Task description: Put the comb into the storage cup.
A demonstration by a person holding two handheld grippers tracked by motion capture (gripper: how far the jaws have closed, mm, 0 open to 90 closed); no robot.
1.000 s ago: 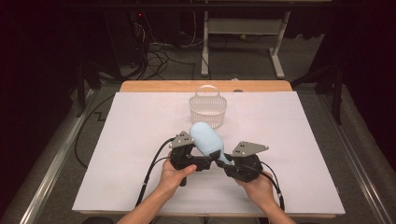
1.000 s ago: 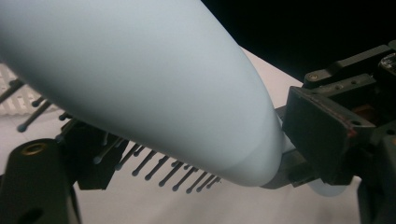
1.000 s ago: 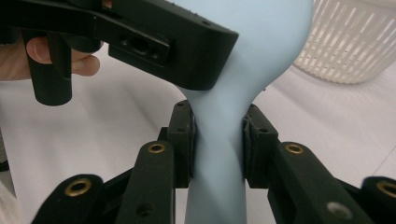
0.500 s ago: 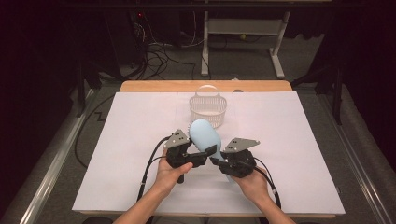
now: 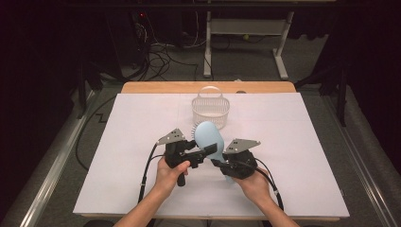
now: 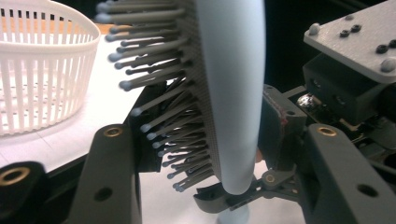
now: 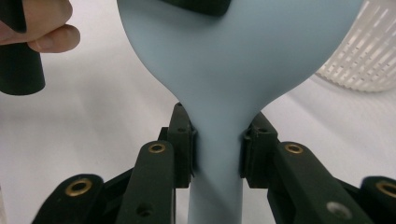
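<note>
A light-blue hairbrush (image 5: 208, 135) is held up over the white table, head pointing away from me. My right gripper (image 5: 219, 162) is shut on its handle; the pads pinch the neck (image 7: 218, 144) from both sides. My left gripper (image 5: 208, 151) comes in from the left and its jaws have just been closing on the head. One pad meets the grey bristles (image 6: 163, 140), the other sits against the smooth blue back (image 6: 233, 93).
A white slatted basket (image 5: 210, 106) with a handle stands just beyond the brush, near the table's far edge. White paper (image 5: 142, 118) covers the table, with open room left and right. Cables trail from both grippers toward me.
The left gripper's jaws have closed in on the brush head. Both hands and the brush have stayed in nearly the same place.
</note>
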